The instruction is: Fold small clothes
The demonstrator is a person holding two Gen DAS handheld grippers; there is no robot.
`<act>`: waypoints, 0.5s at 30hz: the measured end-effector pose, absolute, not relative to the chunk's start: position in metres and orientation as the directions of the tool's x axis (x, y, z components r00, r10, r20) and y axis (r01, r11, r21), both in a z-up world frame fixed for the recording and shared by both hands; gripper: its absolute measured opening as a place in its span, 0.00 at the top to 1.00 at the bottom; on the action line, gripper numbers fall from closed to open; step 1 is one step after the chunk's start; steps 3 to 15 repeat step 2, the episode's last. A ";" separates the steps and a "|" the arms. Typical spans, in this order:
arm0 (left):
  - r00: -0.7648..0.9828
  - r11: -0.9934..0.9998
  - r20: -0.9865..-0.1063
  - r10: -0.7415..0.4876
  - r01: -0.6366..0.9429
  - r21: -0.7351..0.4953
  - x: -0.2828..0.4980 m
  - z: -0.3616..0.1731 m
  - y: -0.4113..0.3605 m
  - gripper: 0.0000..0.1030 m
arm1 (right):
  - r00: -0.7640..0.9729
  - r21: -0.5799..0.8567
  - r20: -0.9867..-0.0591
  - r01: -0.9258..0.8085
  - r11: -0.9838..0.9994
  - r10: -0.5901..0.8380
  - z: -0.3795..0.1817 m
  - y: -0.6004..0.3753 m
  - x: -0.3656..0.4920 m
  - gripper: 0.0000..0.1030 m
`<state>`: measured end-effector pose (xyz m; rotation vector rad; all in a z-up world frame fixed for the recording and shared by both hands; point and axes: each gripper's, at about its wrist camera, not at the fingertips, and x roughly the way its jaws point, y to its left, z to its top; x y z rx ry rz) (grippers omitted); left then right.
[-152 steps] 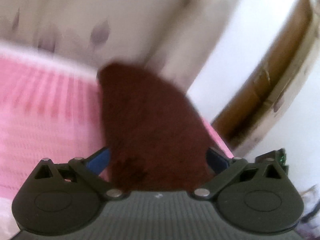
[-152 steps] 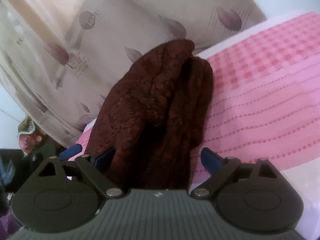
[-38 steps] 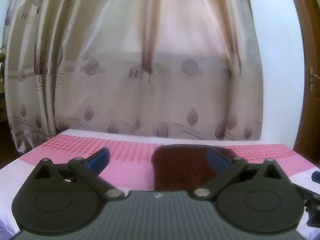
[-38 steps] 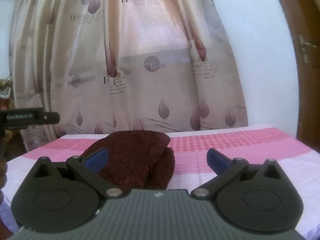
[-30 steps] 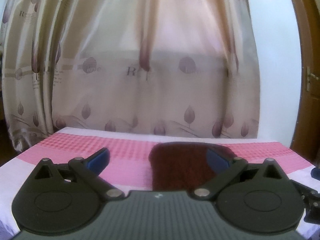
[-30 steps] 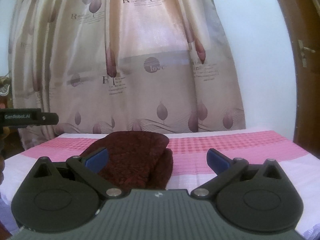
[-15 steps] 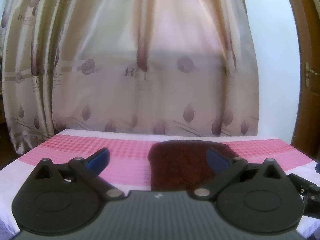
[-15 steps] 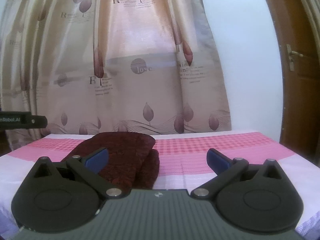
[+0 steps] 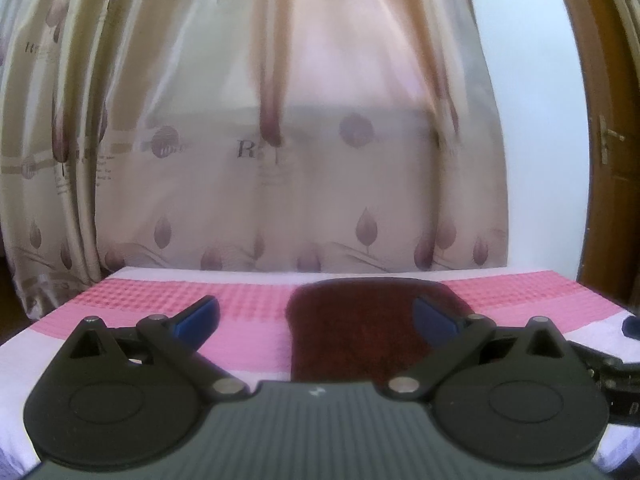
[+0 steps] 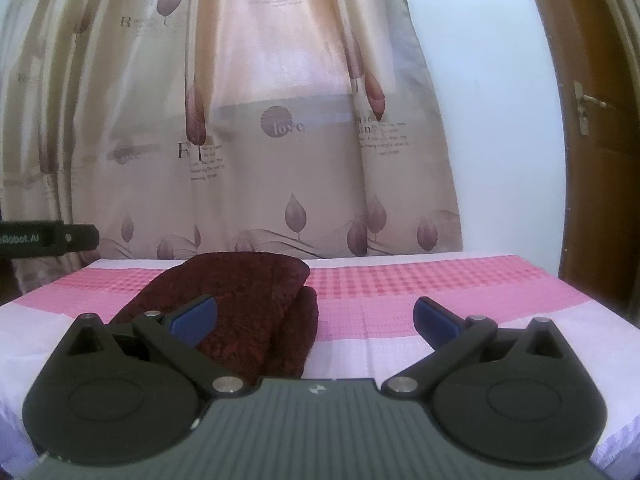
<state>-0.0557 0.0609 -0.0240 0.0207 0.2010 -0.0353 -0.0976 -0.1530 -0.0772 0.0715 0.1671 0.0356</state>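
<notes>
A: What is lying on the bed (image 10: 440,292)?

B: A dark maroon garment (image 10: 248,308) is sitting folded on the pink checked cover, in front of a leaf-print curtain (image 10: 280,120).

A: Are the grippers holding it?

B: No. The left gripper (image 9: 316,316) is hanging with its fingers spread wide and empty, and the right gripper (image 10: 316,316) is doing the same, with the cloth lying beyond its left fingertip.

A: What is likely to go wrong?

B: One thick edge is bulging on the garment's right side. If a finger is dragging across it, the layers are probably sliding apart and the fold is coming undone.
</notes>
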 end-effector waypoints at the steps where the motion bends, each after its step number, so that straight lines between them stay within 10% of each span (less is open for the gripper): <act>1: 0.977 0.999 -0.210 -0.035 0.038 0.012 -0.055 -0.025 0.061 0.00 | 0.985 0.072 -0.168 -0.029 0.997 0.041 -0.077 -0.153 -0.097 0.00; 15: 0.974 0.999 -0.223 -0.035 0.038 0.007 -0.053 -0.025 0.061 0.00 | 0.984 0.072 -0.173 -0.031 0.997 0.044 -0.077 -0.152 -0.097 0.00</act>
